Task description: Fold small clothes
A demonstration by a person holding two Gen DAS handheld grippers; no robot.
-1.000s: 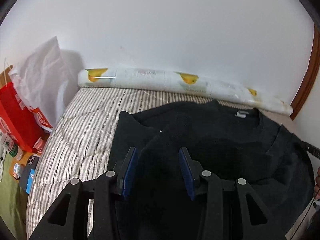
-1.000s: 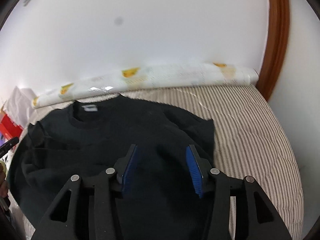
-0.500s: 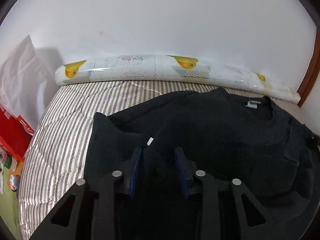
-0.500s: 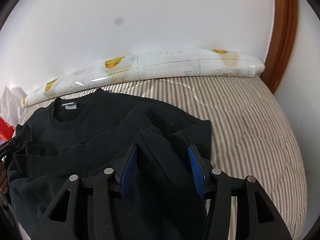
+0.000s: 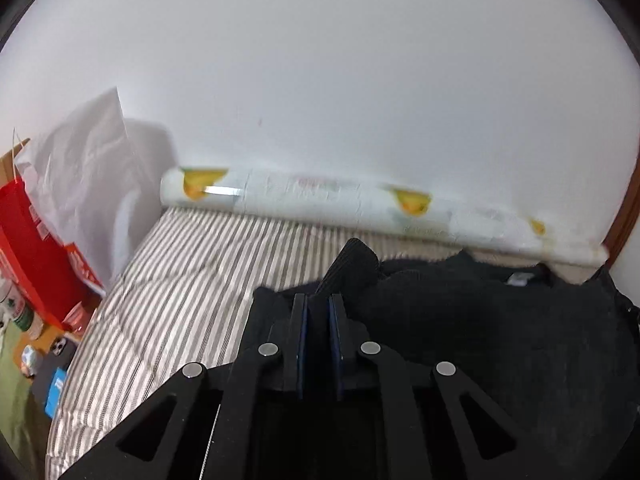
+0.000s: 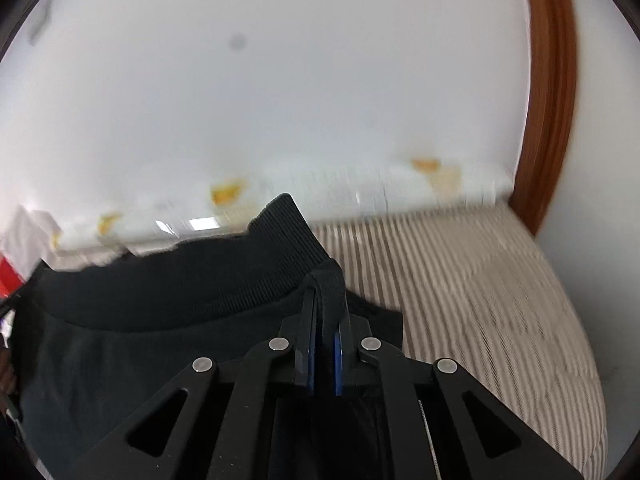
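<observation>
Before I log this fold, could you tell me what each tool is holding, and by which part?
Both hold the black sweatshirt by its ribbed hem: the left tool and the right tool are each shut on it.

Black sweatshirt (image 5: pixel 500 320), ribbed hem lifted, on bed.

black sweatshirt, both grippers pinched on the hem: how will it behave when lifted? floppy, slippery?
Likely floppy: the black sweatshirt already bunches and folds where the right hand-held gripper pinches its ribbed hem. Probably not slippery: the knit looks matte and ribbed, and the left hand-held gripper also holds a pinch of it. It should sag between the two grips and drag on the striped bedding.
</observation>
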